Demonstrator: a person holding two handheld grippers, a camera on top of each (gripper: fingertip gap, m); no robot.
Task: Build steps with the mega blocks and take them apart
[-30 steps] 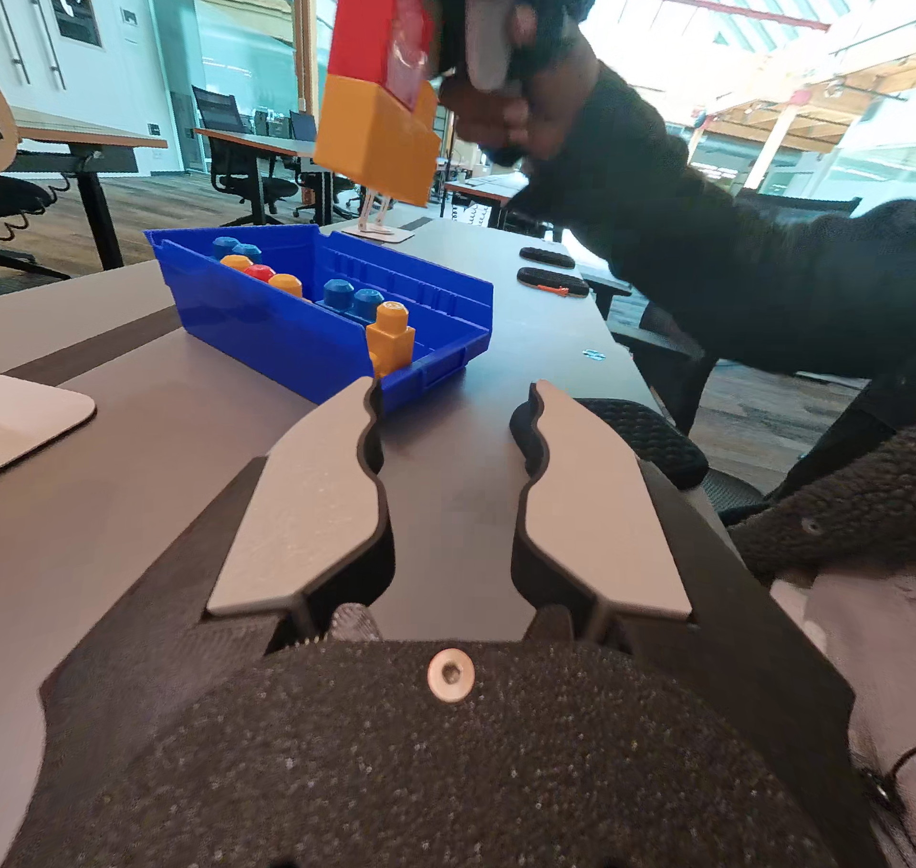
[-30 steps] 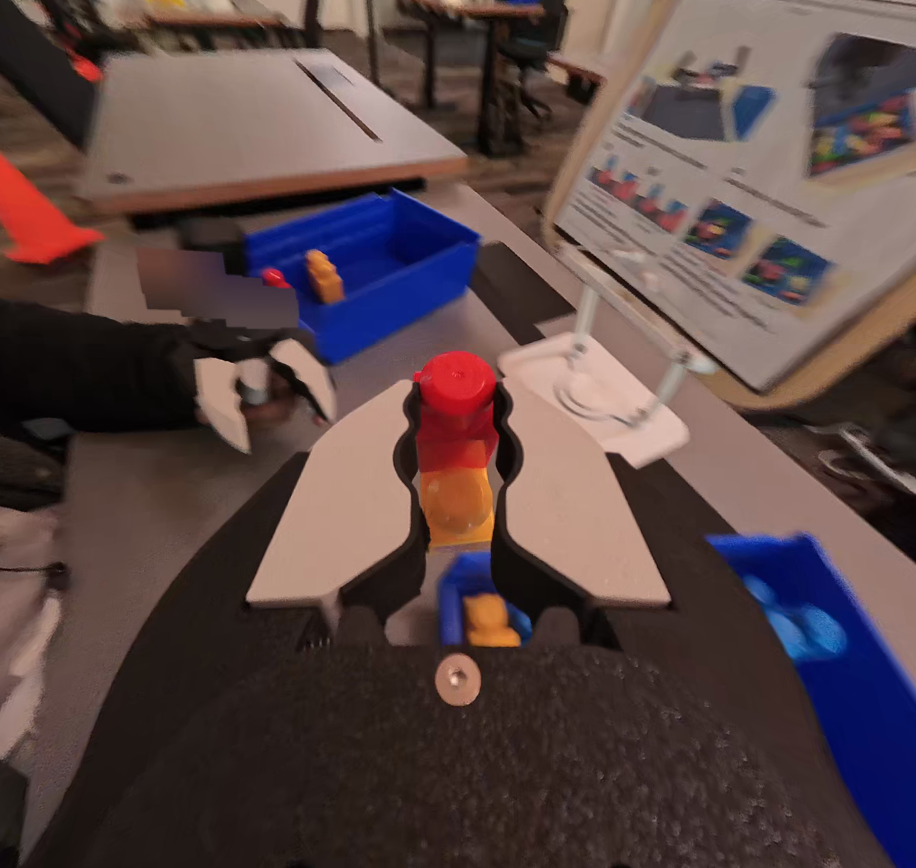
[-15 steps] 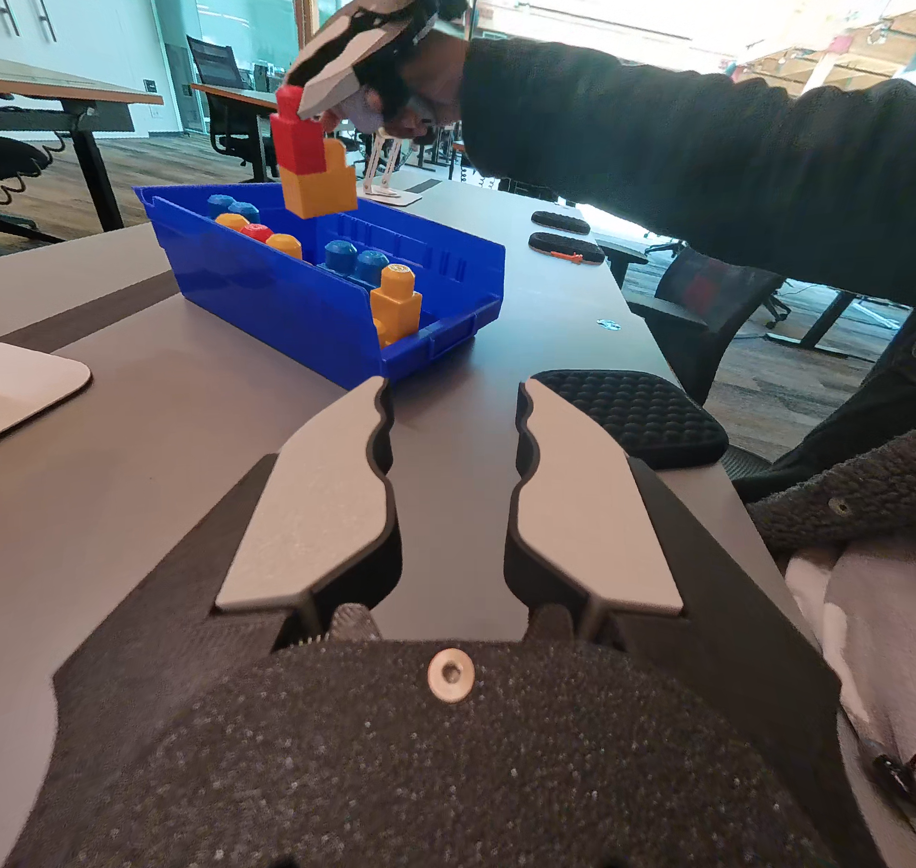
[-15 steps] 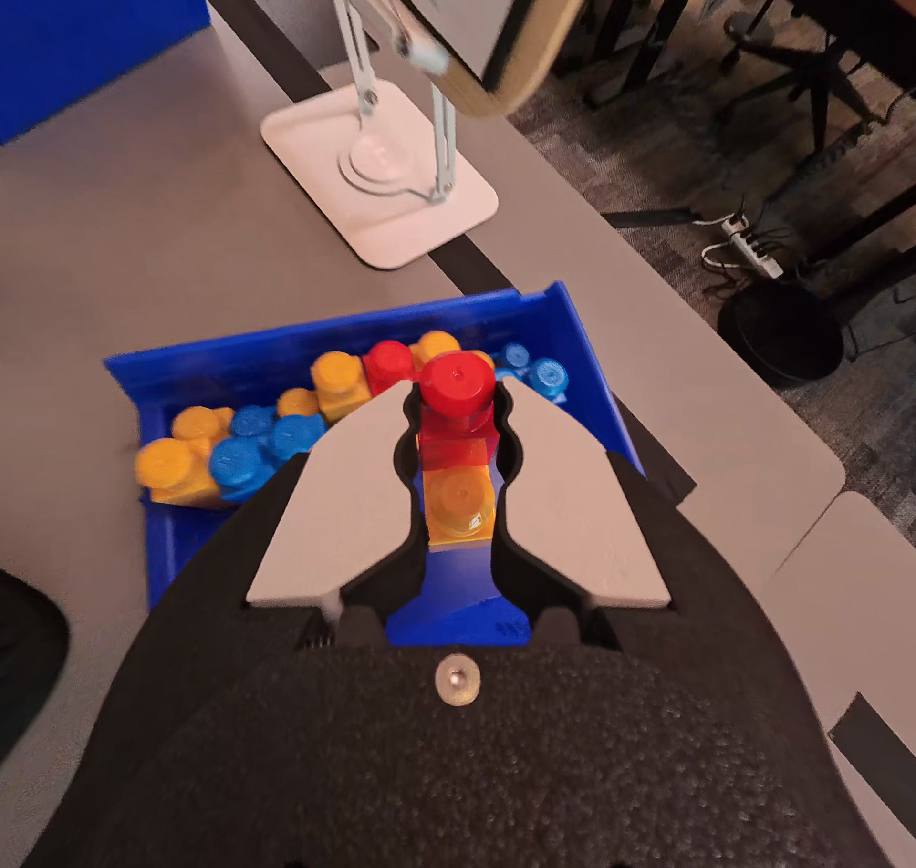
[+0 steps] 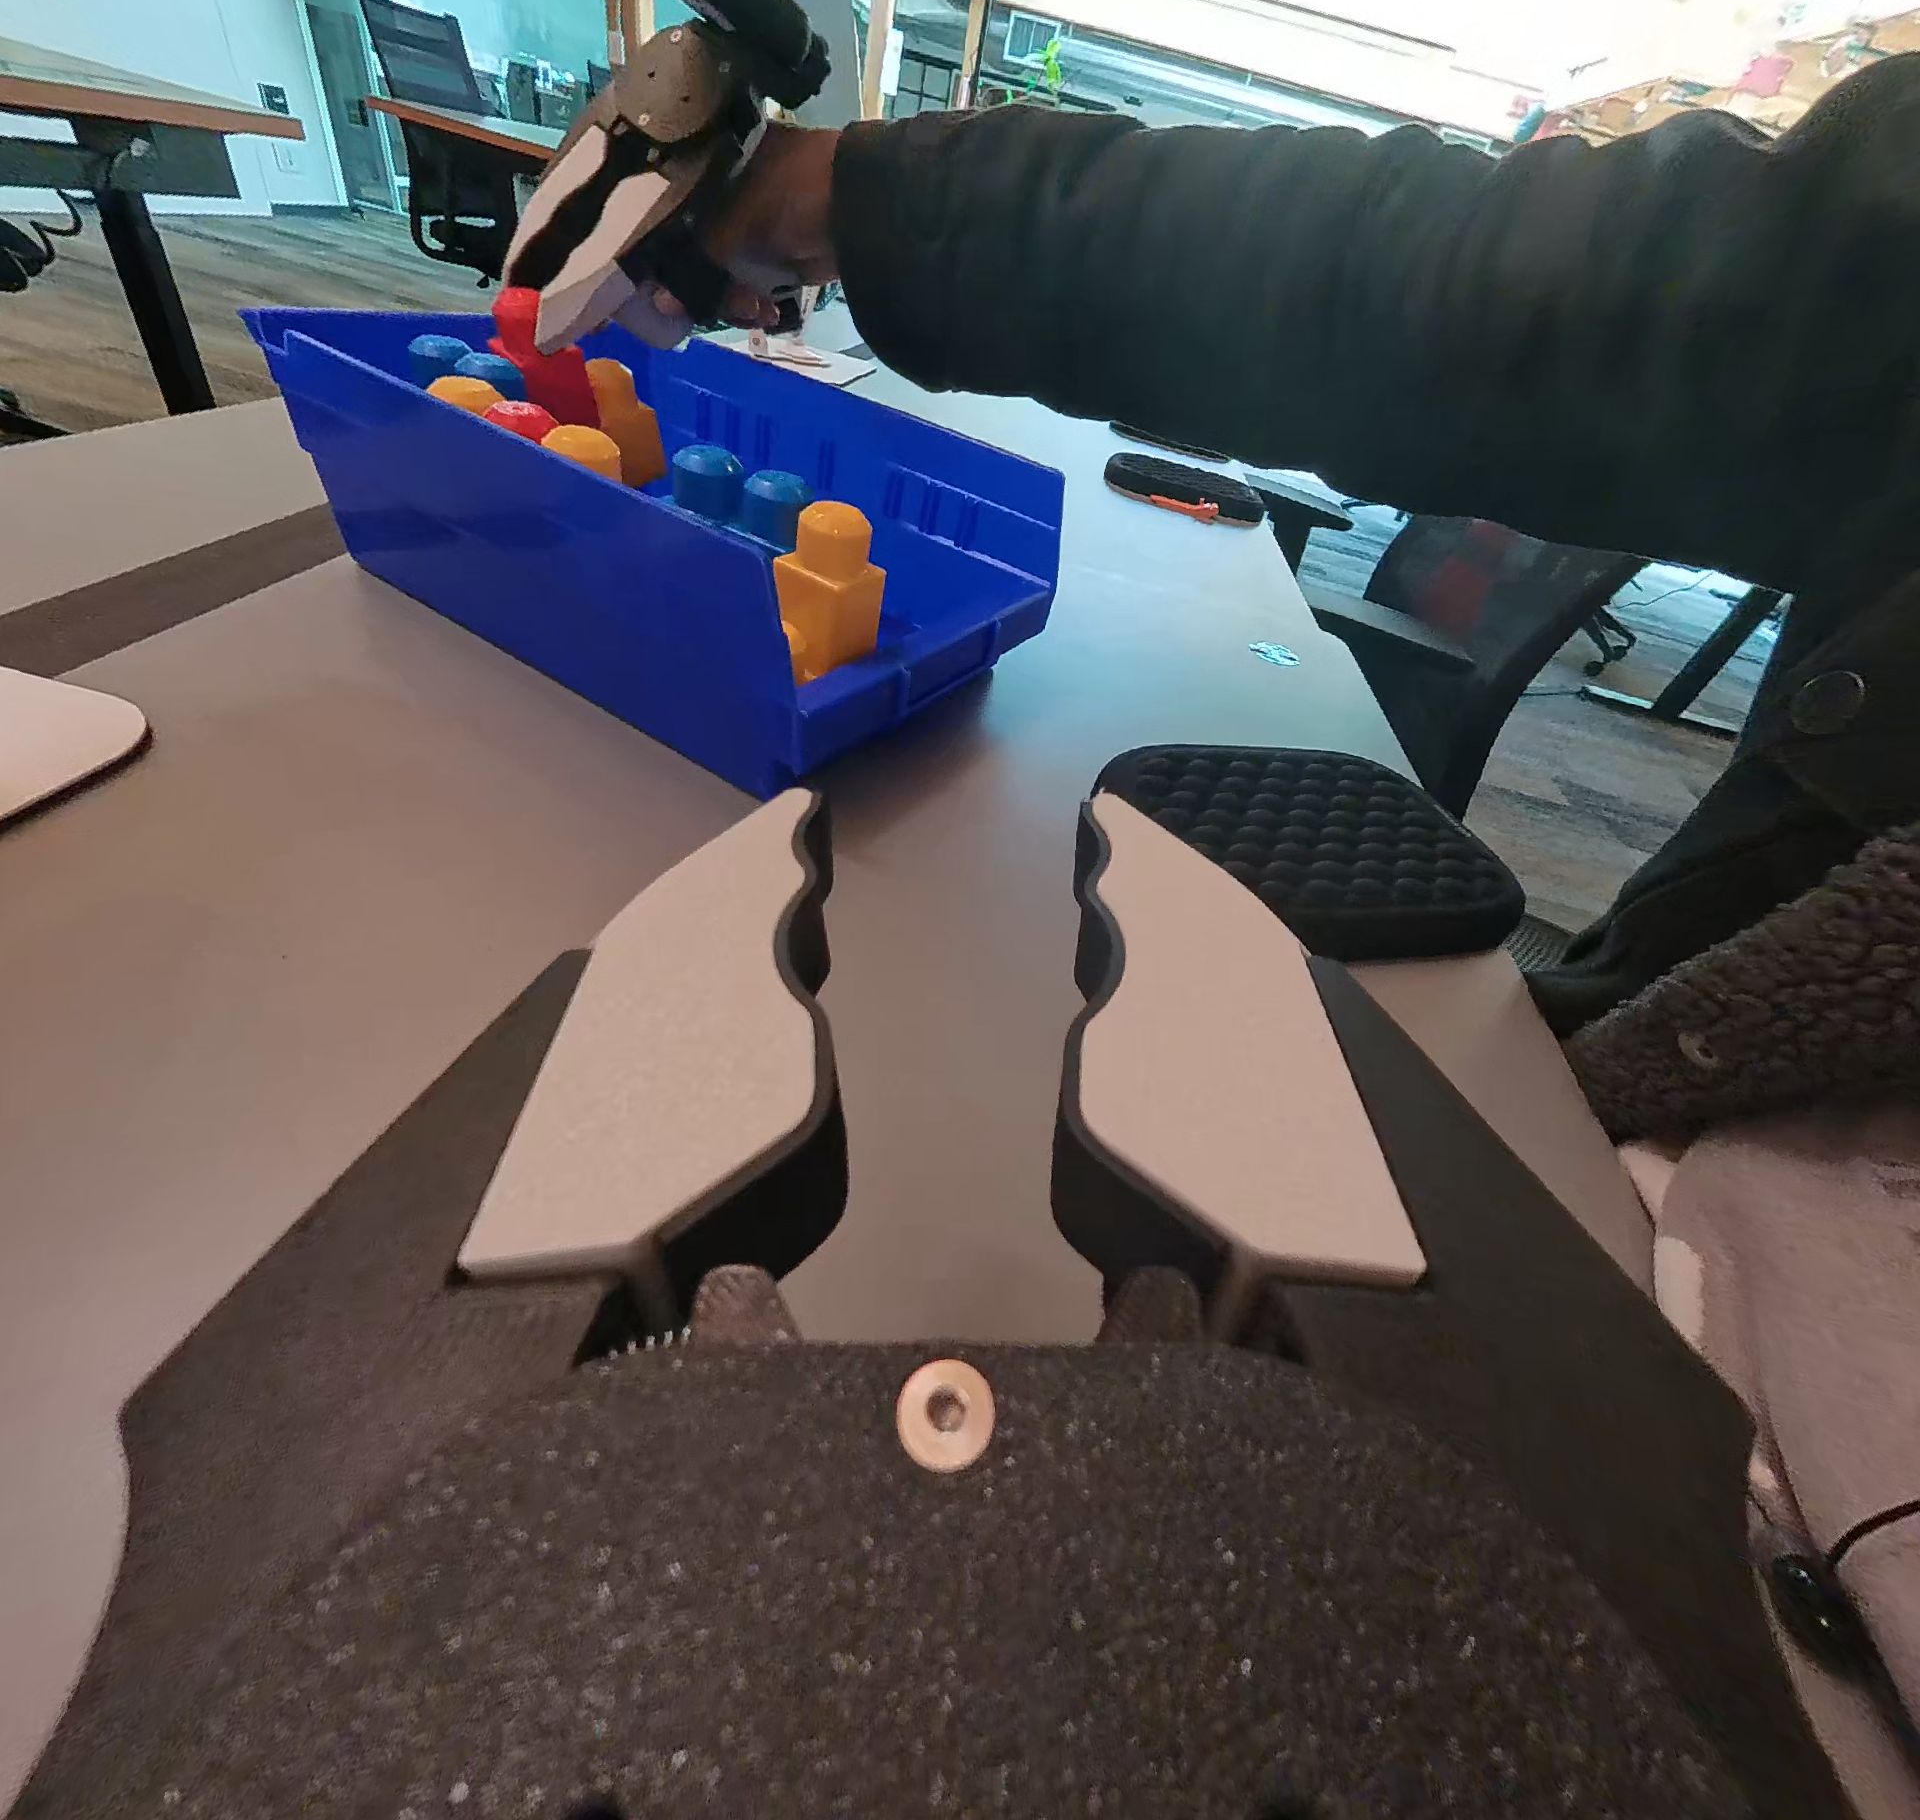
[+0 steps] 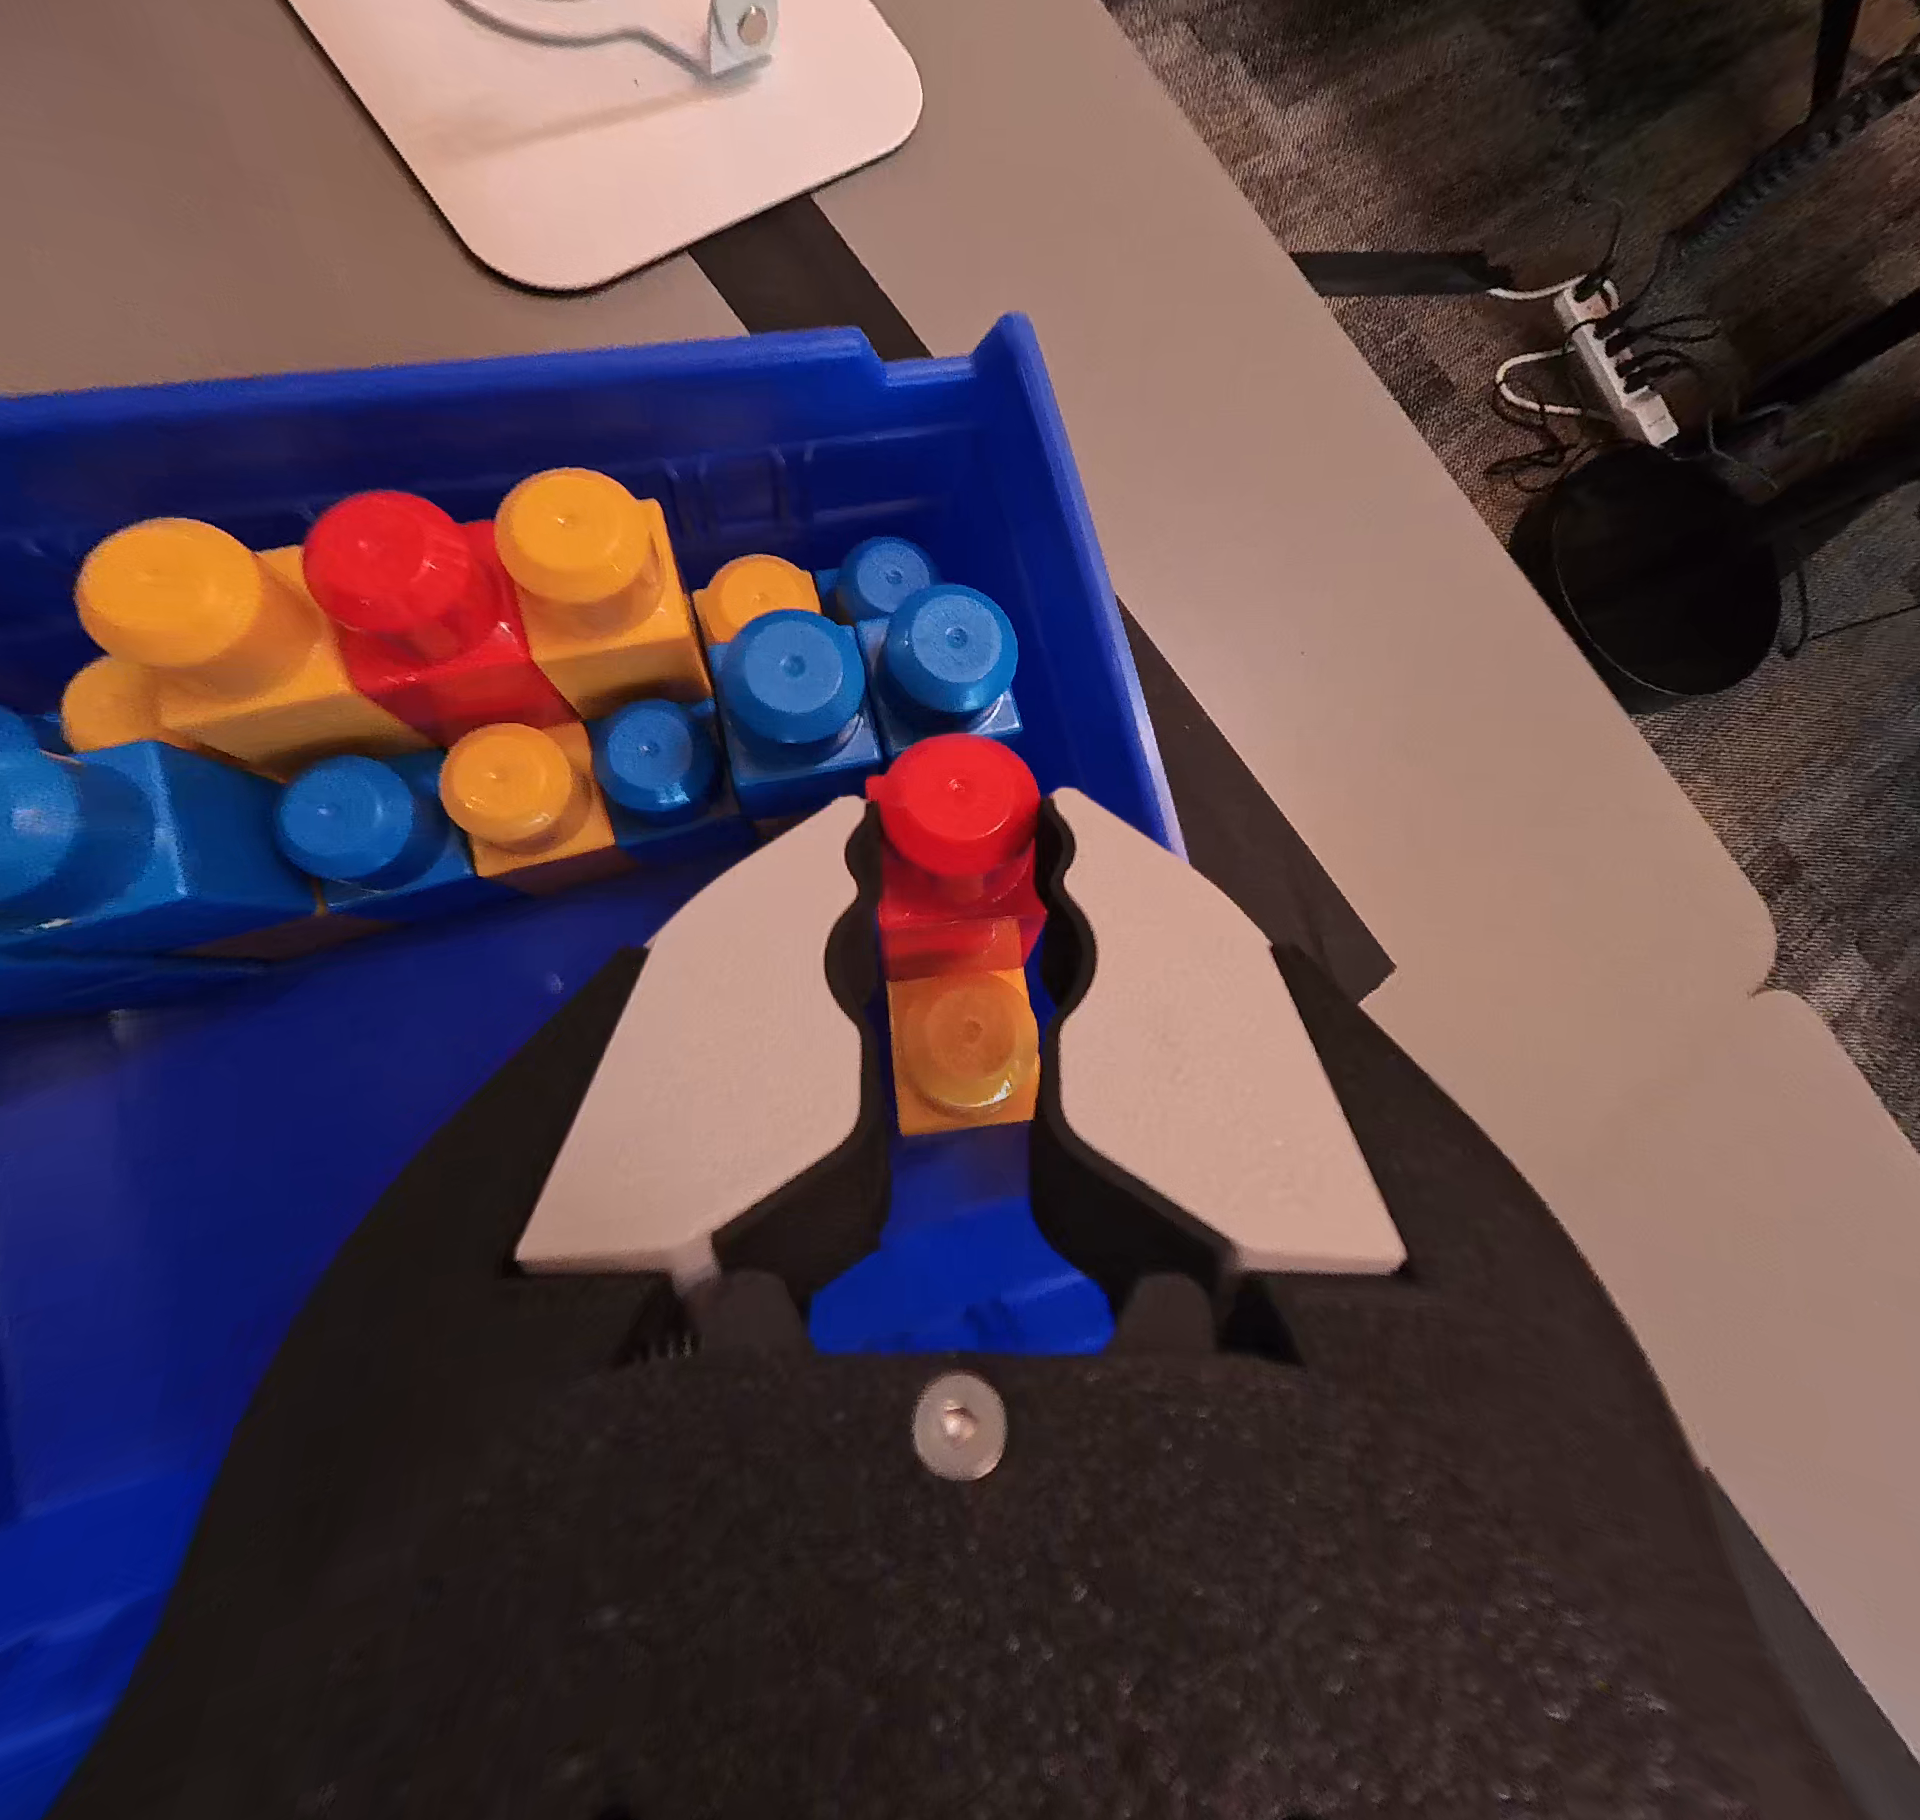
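Right gripper clamps red block stacked on orange block, inside blue bin at its end wall. Left gripper open, empty, short of bin. Advice: lower until seated, then release.

Grey wavy-edged tongs on black textured mounts, silver screw, black sleeve.
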